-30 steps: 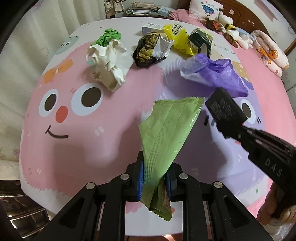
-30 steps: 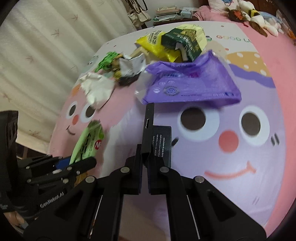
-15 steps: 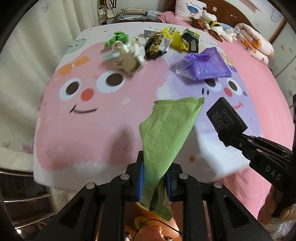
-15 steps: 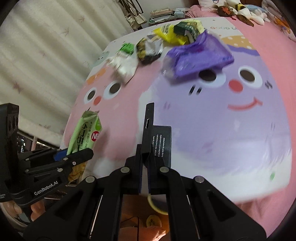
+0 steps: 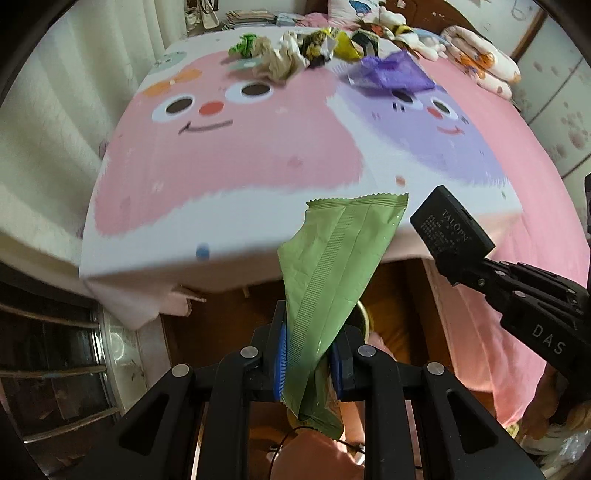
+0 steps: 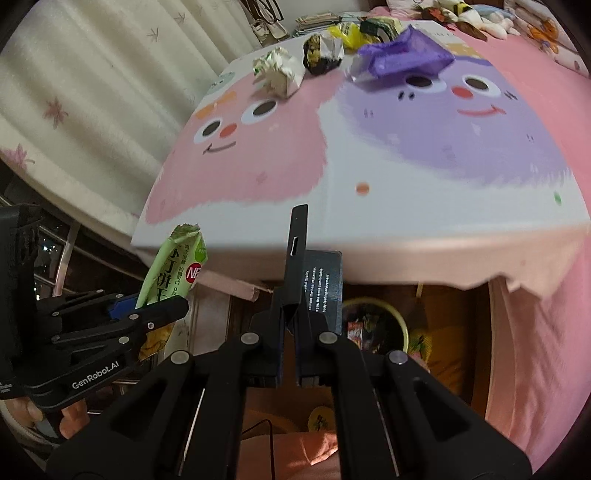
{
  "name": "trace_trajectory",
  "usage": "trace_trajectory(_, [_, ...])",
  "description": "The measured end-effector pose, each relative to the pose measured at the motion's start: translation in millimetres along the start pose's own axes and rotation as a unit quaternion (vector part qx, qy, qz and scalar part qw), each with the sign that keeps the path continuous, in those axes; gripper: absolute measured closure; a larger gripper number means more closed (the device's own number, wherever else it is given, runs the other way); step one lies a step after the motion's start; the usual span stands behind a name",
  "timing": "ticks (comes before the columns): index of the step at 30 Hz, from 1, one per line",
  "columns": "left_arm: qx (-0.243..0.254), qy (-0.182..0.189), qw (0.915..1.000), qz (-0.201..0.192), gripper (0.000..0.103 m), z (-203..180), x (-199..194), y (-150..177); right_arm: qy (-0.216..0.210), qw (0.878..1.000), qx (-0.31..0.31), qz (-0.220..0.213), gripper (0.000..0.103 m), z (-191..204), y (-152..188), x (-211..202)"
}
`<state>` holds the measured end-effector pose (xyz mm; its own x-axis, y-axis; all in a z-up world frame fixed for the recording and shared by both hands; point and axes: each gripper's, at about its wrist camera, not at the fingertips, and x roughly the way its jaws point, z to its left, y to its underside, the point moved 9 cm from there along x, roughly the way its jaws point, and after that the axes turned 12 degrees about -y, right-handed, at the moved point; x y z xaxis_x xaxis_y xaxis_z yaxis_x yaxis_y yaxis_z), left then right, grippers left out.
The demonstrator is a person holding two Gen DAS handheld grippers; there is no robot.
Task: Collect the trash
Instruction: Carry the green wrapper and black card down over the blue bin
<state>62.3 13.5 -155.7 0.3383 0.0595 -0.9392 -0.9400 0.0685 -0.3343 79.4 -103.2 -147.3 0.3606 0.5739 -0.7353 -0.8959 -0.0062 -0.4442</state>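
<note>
The left hand-held gripper (image 5: 310, 365) is clenched on a green snack wrapper (image 5: 332, 280), its blue pads pinching the lower part while the serrated top edge fans up toward 12 o'clock. The right hand-held gripper (image 6: 290, 343) grasps a black card-like packet (image 6: 317, 288), with a thin black piece carrying a small port standing up beside it.

The left wrist view shows only the wrapper's plain back with its ribbed seam; the right wrist view, at 9 o'clock, shows the printed front — Chinese characters and a red circle reading "NE". The left view gives the black packet's face at 3 o'clock, lettered "TALOPN", and "DAS" on the right gripper's body. The right view reads "GenRobot.AI" on the left gripper's arm (image 6: 110, 332), and small white print on the packet too fine to read fully.

Only the right view shows clearly a yellow-rimmed bin (image 6: 380, 325) on the floor at 3 o'clock of the fingers, with wrappers inside.

Beyond, the bed (image 5: 229, 206) with cartoon faces carries remaining trash at 12 o'clock — crumpled paper (image 5: 279, 61), a purple bag (image 5: 391, 70), a yellow bag (image 6: 349, 33).
</note>
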Motion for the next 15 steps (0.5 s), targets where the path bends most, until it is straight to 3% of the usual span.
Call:
trace_trajectory(8, [0.02,0.014,0.9993,0.029,0.084,-8.9,12.0,51.9,0.015,0.999,0.032,0.031,0.101,-5.0,57.5,4.1])
trace_trajectory(15, [0.039,0.028,0.9963,0.071,0.084,-42.4,55.0,91.6,0.018,0.994,0.082,0.066,0.101,-39.7,101.3,36.2])
